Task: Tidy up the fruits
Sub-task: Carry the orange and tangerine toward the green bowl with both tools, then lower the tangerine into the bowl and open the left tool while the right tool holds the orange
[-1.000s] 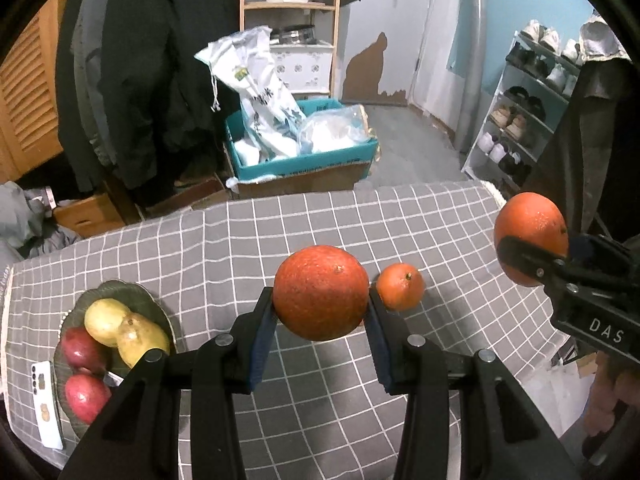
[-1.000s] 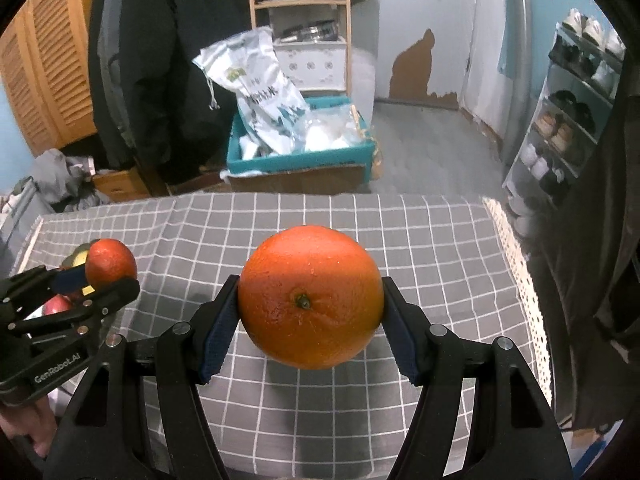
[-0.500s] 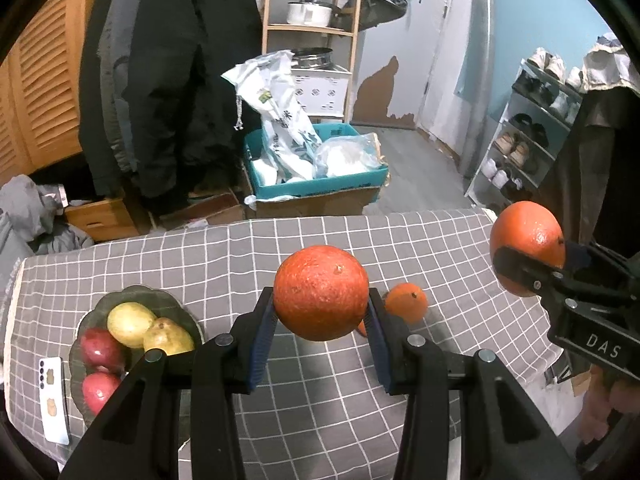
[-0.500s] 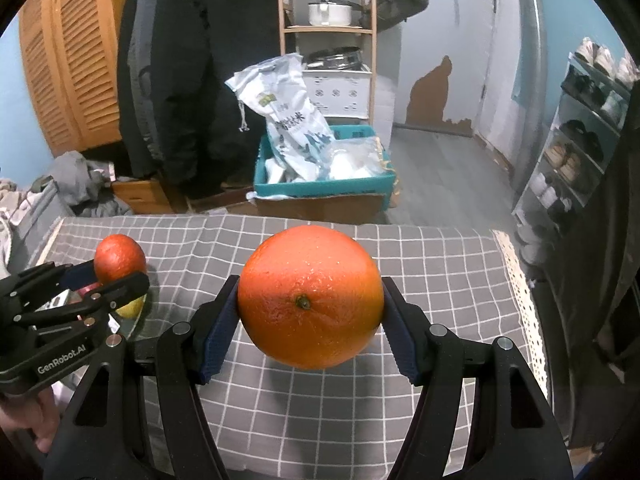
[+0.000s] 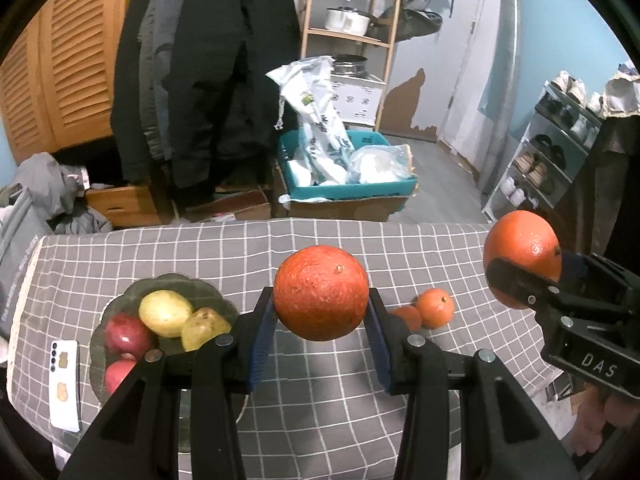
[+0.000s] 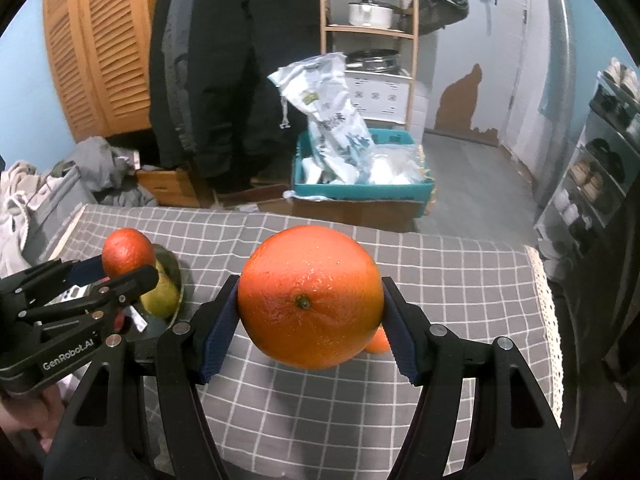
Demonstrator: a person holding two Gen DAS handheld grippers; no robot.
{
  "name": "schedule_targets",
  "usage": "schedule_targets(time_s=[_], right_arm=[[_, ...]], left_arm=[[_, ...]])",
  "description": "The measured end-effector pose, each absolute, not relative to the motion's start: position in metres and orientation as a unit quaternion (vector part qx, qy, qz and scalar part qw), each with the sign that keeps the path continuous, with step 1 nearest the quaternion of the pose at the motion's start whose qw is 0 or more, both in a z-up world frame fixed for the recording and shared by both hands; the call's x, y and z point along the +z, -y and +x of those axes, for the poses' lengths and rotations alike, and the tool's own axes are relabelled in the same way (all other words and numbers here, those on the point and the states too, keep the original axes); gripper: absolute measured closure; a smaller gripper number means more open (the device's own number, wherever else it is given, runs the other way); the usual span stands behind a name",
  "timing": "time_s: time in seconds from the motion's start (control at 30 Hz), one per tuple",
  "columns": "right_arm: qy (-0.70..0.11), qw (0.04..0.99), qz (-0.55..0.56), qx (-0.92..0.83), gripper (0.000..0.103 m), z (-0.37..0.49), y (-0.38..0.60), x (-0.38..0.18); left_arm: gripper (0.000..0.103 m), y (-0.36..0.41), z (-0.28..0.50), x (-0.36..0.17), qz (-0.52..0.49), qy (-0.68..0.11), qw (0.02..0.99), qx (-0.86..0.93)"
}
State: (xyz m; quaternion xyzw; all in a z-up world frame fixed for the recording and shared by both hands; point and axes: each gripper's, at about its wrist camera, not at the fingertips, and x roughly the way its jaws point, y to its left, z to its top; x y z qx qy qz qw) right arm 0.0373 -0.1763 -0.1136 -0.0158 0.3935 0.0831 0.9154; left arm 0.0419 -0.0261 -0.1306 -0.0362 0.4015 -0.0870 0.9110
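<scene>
Left gripper clamped on a dark red-orange orange, pads pressed to both its sides, the fruit held up above the checked tablecloth. Right gripper squeezing a bigger, brighter orange, stem end facing the camera, also lifted clear of the cloth.

Plenty is blocked here. In the right wrist view the big orange hides nearly all of a small orange thing behind it, just a sliver peeking out at its lower right edge. In the left wrist view, two small tangerines sit touching on the cloth to the right of the held fruit; the nearer one is half covered by the gripper finger. The right gripper shows at the frame's right edge, cut off, its fruit only partly seen.

Over to the dish: a dark glass plate at the left of the table carries a yellow pear, a second yellowish pear touching it, and two red apples, the lower one cut by the gripper body. A white phone lies just left of the plate
</scene>
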Motion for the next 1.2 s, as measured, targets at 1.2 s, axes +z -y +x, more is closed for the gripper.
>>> schedule_targets(time_s=[1.2], right_arm=[[-0.46, 0.861, -0.041, 0.211, 0.036, 0.076, 0.021, -0.168]], left_arm=[[0.059, -0.127, 0.038, -0.213, -0.094, -0.477, 0.873, 0.036]])
